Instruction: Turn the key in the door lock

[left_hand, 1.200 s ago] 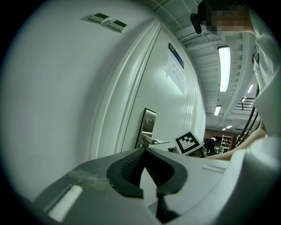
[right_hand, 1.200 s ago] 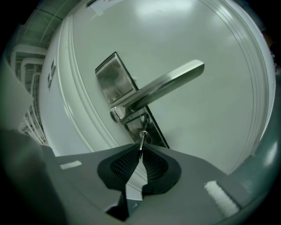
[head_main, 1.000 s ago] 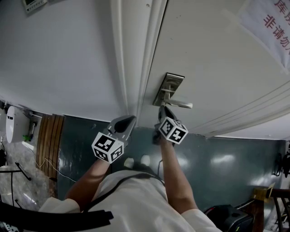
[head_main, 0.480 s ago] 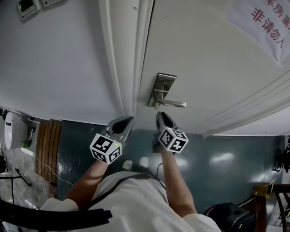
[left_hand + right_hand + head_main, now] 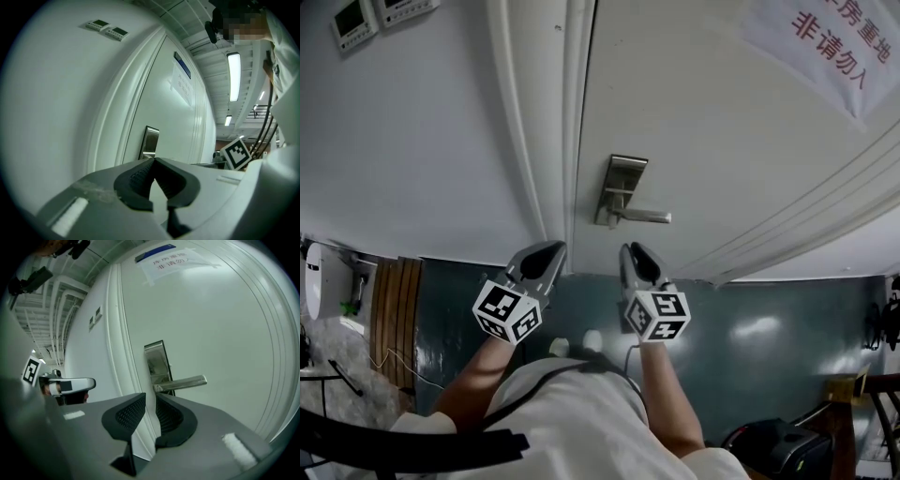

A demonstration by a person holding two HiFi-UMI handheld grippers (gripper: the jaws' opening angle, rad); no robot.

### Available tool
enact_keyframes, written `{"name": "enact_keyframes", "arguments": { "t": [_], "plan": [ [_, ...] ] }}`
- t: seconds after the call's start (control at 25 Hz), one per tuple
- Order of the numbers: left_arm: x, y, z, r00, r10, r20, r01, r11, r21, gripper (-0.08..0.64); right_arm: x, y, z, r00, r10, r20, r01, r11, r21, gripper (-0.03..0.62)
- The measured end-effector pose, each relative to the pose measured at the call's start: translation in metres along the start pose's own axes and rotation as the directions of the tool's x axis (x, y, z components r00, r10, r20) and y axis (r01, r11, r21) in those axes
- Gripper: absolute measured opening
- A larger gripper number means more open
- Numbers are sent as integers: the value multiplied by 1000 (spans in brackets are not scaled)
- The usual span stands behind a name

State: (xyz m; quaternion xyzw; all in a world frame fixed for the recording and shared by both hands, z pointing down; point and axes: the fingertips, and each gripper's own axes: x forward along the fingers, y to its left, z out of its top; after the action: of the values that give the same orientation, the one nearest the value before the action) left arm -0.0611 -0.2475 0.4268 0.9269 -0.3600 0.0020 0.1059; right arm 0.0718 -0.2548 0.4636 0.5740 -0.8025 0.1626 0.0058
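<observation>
A steel lock plate [image 5: 619, 186] with a level lever handle [image 5: 643, 217] sits on the white door [image 5: 722, 122]. No key shows in any view; the plate's lower end is hidden behind my jaws in the right gripper view. My right gripper [image 5: 631, 251] hangs a short way back from the handle. Its jaws have just been opening and stand slightly apart with nothing between them. The plate [image 5: 157, 363] and lever [image 5: 182, 383] show above the right gripper [image 5: 150, 403]. My left gripper [image 5: 551, 249] is shut and empty before the door frame. The left gripper [image 5: 153, 161] points past the plate [image 5: 150, 142].
The white door frame [image 5: 534, 141] runs left of the lock. A paper notice [image 5: 825, 47] with red print hangs on the door at upper right. Two wall panels [image 5: 380, 14] sit on the grey wall. A slatted wooden piece [image 5: 394, 300] stands on the dark floor at left.
The right gripper has drawn back from the lock plate, away from the door, and rolled. The left gripper has shifted slightly. Handle and plate look unchanged.
</observation>
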Motion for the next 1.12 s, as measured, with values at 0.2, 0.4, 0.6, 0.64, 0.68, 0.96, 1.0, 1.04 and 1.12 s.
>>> {"name": "enact_keyframes", "arguments": {
  "t": [0.2,0.4,0.6,0.64,0.68,0.96,1.0,1.04,1.12],
  "plan": [
    [-6,1,11,1000,17,26,-17,1000,-4,5,-27,10,23,999,18,44,-15,998,-61,75],
    [-12,-2,22,999,19,50,-20,1000,11,5,-48,22,41,996,54,68,-46,993,-105,75],
    [-22,-6,33,997,28,76,-29,999,17,5,-70,21,44,995,44,89,-35,995,-91,9],
    [-24,-6,35,996,30,79,-31,999,21,5,-73,19,42,995,40,86,-32,995,-89,9],
    [-26,-7,36,996,32,81,-34,999,24,5,-75,19,40,996,39,82,-32,995,-90,9],
    [-31,-7,35,996,44,81,-46,999,26,5,-87,20,39,996,40,80,-31,994,-106,8],
    [-30,-7,34,996,43,78,-45,999,25,5,-87,19,39,996,38,80,-30,994,-108,8],
    [-29,-7,33,996,42,76,-44,999,24,5,-87,19,39,996,37,82,-28,994,-106,8],
    [-28,-7,34,996,39,76,-41,999,26,5,-86,18,40,996,35,85,-26,995,-99,8]
  ]
}}
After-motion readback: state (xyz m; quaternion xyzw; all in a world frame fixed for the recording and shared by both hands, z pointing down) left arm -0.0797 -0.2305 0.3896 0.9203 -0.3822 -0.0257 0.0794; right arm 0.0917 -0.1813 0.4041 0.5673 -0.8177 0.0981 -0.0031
